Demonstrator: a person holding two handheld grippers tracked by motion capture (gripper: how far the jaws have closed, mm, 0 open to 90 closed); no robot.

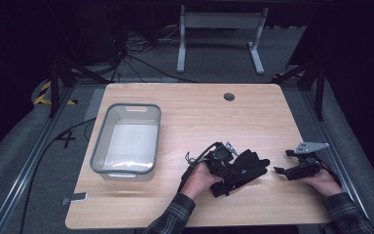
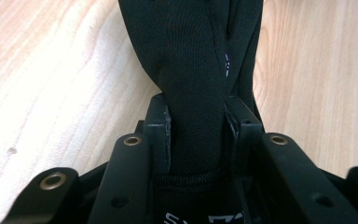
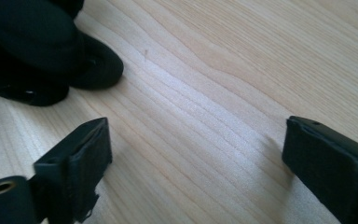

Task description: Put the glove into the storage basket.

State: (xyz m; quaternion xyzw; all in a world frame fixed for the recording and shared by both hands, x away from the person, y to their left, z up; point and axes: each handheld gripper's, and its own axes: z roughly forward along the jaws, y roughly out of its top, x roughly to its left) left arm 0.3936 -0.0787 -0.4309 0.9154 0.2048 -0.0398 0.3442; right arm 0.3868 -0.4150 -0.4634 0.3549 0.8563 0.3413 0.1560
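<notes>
left hand-held gripper (image 2: 198, 135) clamped on black glove (image 2: 191, 56) | right hand-held gripper (image 3: 196, 158) apart, beside glove

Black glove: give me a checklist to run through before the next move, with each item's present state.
1. Left gripper clamped on the black glove: ok, the jaws pinch the fabric from both sides.
2. Right gripper free to help: ok, jaws wide apart with bare wood between them.
3. Right gripper apart from the glove: ok, the glove lies off to the side in the right gripper view.
4. Grey bin ready to receive: ok, it stands upright and open on the table.
5. Glove clear of the table: cannot tell.
</notes>
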